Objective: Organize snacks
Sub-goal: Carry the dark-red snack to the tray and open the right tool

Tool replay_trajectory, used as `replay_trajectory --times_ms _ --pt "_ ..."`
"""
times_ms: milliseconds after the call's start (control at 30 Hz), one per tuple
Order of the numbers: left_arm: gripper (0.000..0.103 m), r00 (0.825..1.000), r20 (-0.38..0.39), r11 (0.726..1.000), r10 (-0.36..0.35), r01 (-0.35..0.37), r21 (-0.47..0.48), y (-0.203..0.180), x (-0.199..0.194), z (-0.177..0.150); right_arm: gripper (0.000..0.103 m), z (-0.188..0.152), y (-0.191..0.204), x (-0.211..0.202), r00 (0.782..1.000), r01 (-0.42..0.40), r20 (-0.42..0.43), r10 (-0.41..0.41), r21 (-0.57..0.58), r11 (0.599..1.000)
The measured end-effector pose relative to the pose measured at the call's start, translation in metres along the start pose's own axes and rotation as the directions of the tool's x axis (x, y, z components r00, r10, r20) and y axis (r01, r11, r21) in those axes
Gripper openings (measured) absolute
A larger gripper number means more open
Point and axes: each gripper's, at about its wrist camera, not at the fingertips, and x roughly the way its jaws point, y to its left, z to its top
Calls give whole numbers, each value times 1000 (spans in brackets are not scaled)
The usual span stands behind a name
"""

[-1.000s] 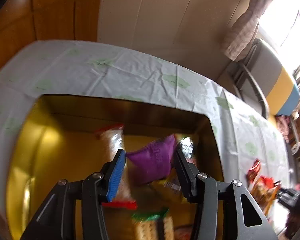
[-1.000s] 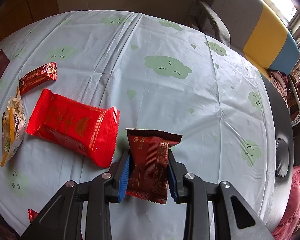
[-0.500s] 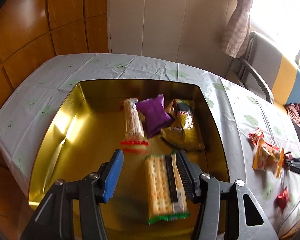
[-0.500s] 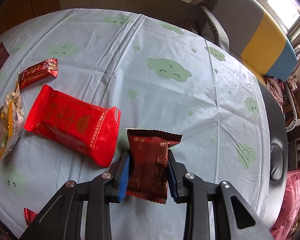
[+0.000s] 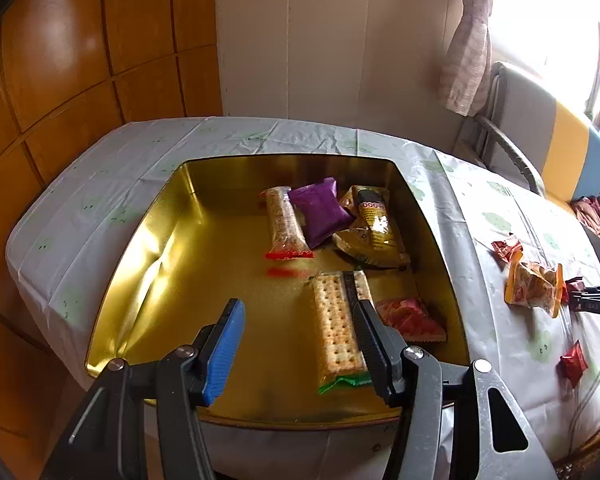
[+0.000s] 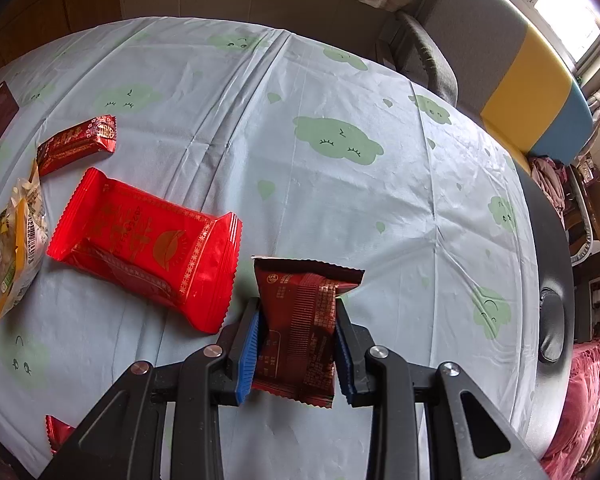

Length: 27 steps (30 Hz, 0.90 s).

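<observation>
Print on snack packets [image 6: 296, 328] too small, blurred — nothing legible.

Left gripper [image 5: 300, 342] angled down over gold tin [image 5: 148, 240], jaws apart, empty. Right gripper [image 6: 296, 346] pointing steeply down, well right of tin, clamped on dark red packet [image 6: 300, 320].

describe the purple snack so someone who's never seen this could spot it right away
Look in the gold tin on the table. Near its far wall, the purple packet lies between a long clear cracker sleeve and a yellow bag. It is the only purple, pillow-shaped packet there.
</observation>
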Motion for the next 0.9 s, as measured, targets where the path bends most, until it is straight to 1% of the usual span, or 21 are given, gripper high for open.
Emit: replay_trajectory --times_ms 233,300,333,400,467,533,600,667,767,900 --pt "58 1000 -11 1000 3 -3 -30 11 1 -7 33 0 3 -1 1000 10 -1 -10 6 1000" --pt "58 1000 -11 999 4 -5 -36 15 1 -8 32 3 0 -2 1000 -2 -10 2 31 1000" --pt "58 1000 -11 999 6 -6 -42 17 1 -8 32 4 -3 -6 1000 -21 -5 21 59 998" --pt "58 1000 -15 999 7 -8 -52 21 2 -9 32 9 -7 -19 999 -41 34 37 97 994" --pt "58 1000 -12 998 14 -15 -60 26 2 -10 32 14 -5 -40 994 -79 84 69 119 990" --pt "58 1000 -8 997 19 -19 -75 32 3 -11 32 21 10 -66 984 -115 144 102 83 990" --pt "58 1000 -7 996 21 -22 -89 37 4 -11 32 26 32 -88 971 -159 188 150 29 987" --pt "58 1000 -3 994 26 -27 -103 41 4 -11 32 31 62 -106 951 -215 221 217 -34 976" --pt "58 1000 -1 992 30 -30 -126 49 4 -11 32 36 119 -128 909 -307 251 334 -140 941" --pt "58 999 5 990 38 -37 -139 57 2 -12 32 46 192 -147 843 -417 247 477 -261 871"
